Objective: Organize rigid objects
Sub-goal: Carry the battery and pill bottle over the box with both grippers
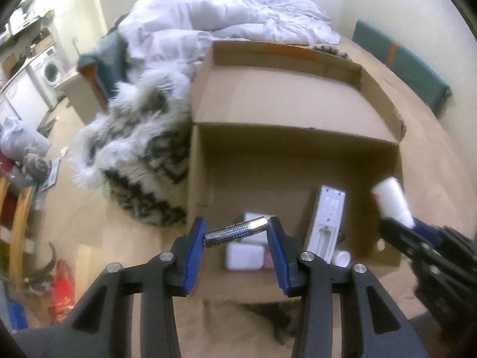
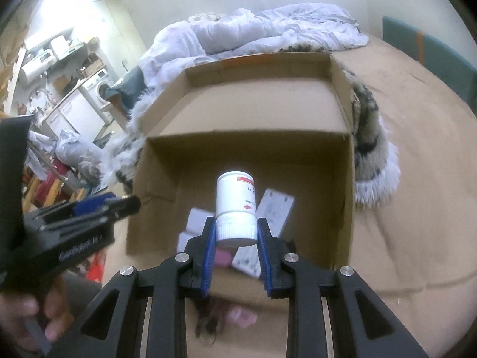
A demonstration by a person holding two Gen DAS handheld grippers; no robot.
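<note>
An open cardboard box (image 1: pixel 292 155) (image 2: pixel 247 149) sits on a tan bed. My left gripper (image 1: pixel 238 232) is shut on a battery (image 1: pixel 235 232), held endwise between its blue pads above the box's near left part. My right gripper (image 2: pixel 236 234) is shut on a white pill bottle (image 2: pixel 235 205) with a red label, cap toward me, above the box's near edge. The bottle (image 1: pixel 392 201) and right gripper also show at the right of the left wrist view. Inside the box lie a white remote (image 1: pixel 326 220), white cases (image 1: pixel 244 255) and a pink item (image 2: pixel 223 256).
A furry black-and-white blanket (image 1: pixel 137 161) lies left of the box and a white duvet (image 1: pixel 226 18) behind it. A teal headboard (image 1: pixel 399 59) stands at the right. A kitchen with a washing machine (image 1: pixel 50 73) and floor clutter are at far left.
</note>
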